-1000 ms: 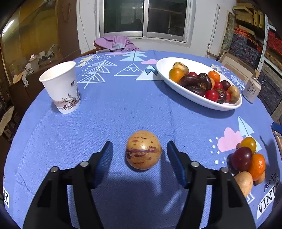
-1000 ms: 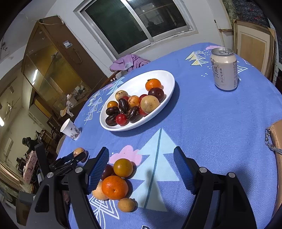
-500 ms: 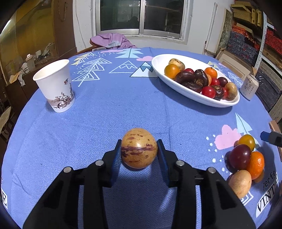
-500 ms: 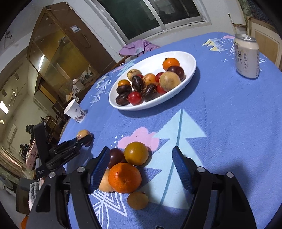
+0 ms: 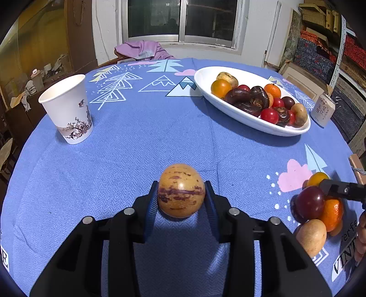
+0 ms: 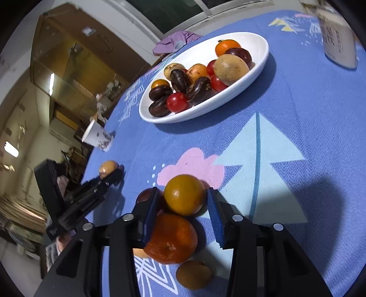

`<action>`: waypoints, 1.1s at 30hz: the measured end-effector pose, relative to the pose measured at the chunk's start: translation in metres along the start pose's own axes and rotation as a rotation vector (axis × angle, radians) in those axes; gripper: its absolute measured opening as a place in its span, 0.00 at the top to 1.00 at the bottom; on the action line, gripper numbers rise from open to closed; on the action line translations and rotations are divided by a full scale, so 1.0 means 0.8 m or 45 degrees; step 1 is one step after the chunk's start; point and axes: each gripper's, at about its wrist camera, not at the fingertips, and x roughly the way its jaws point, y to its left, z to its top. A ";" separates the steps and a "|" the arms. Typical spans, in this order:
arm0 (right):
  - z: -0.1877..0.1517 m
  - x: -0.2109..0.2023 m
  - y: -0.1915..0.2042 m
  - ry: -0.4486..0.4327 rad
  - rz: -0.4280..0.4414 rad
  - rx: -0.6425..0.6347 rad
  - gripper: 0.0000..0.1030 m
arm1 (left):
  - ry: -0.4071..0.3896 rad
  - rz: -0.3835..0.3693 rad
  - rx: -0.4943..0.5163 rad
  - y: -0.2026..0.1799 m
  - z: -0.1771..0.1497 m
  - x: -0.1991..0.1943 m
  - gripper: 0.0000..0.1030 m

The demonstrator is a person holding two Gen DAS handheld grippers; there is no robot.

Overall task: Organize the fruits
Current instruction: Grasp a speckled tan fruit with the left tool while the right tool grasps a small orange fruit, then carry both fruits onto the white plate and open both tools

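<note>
With both sets of jaws having just been closing, the left gripper [image 5: 181, 201] now clamps the striped tan fruit [image 5: 181, 190], which a second ago lay untouched between wide-spread fingers. The right gripper [image 6: 181, 216] has come down over the loose fruit pile, and its jaws have narrowed around the yellow-orange fruit [image 6: 184, 194]; the left pad looks to be in contact, while a thin gap seems to remain at the right pad, so a firm hold cannot be confirmed. An orange mandarin [image 6: 171, 238] lies just beneath, touching it, with a dark plum [image 5: 310, 202] beside it and a small brown fruit [image 6: 193, 275] nearer the camera. Judged from this, two pickups are under way, each probably destined for the white oval dish [image 5: 205, 77], already holding mixed fruit. Support is a round table under a blue cloth [image 5: 148, 128] printed with trees and clouds. A paper cup [image 5: 68, 109] stands at left, a drink can [image 5: 323, 112] beyond the dish. A window [image 5: 180, 20] and stacked shelving border the room.
</note>
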 end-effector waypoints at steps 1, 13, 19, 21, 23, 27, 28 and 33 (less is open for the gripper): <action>0.001 0.000 -0.002 0.006 0.012 0.015 0.61 | 0.001 0.000 -0.001 0.000 0.000 0.000 0.62; -0.002 -0.022 -0.012 -0.069 -0.001 0.024 0.63 | -0.059 -0.049 -0.023 0.004 -0.001 -0.010 0.63; 0.001 -0.031 -0.026 -0.100 -0.017 0.057 0.63 | -0.062 -0.024 0.006 -0.002 -0.002 -0.013 0.64; 0.000 -0.029 -0.027 -0.093 -0.021 0.055 0.63 | -0.045 -0.035 -0.024 0.003 0.000 -0.010 0.64; 0.000 -0.027 -0.025 -0.085 -0.024 0.048 0.63 | -0.020 -0.048 -0.046 0.008 0.000 -0.006 0.64; 0.000 -0.025 -0.023 -0.083 -0.026 0.044 0.63 | -0.016 -0.057 -0.045 0.010 -0.001 -0.005 0.65; 0.000 -0.025 -0.023 -0.085 -0.027 0.046 0.63 | -0.018 -0.060 -0.045 0.010 -0.001 -0.005 0.65; 0.000 -0.027 -0.023 -0.098 -0.027 0.043 0.63 | -0.074 -0.076 -0.051 0.009 0.000 -0.018 0.65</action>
